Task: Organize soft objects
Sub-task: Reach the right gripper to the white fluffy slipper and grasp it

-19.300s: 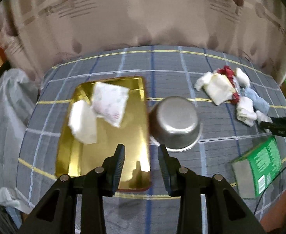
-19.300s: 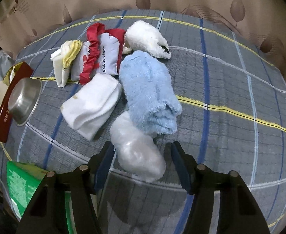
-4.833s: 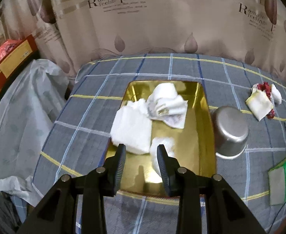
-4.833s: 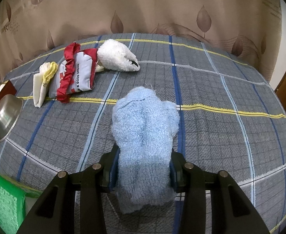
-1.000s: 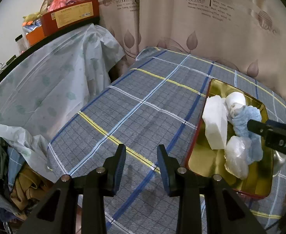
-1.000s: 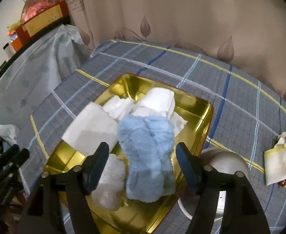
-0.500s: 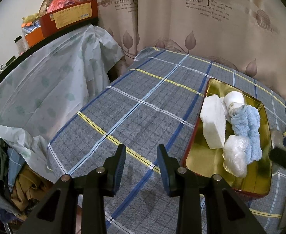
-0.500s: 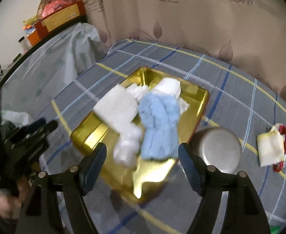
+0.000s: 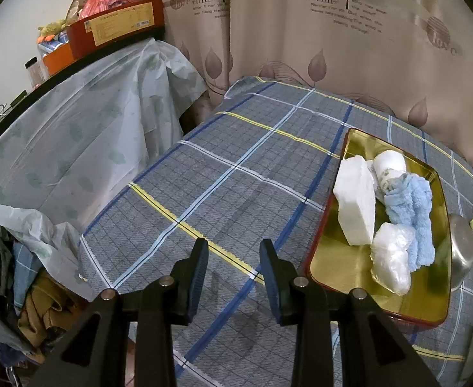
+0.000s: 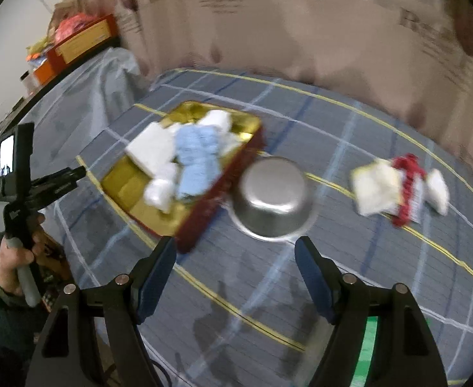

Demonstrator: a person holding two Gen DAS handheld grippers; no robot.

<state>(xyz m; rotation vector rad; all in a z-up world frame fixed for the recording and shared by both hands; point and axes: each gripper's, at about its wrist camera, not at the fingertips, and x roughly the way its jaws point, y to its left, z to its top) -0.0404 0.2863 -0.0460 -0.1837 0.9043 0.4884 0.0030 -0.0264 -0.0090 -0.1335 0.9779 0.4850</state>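
Plaid-clothed table (image 9: 236, 167) standing before a leaf-print curtain (image 9: 349, 48); gold tray (image 9: 429, 300) lying at its right.
Tray is holding four soft items, including one blue towel (image 9: 410, 213). Only the blurred right view is showing the steel bowl (image 10: 273, 200) whole and three items (image 10: 397, 190) lying farther right. Left gripper (image 9: 233, 258) and right gripper (image 10: 236, 274) are both hovering released, grasping nothing.
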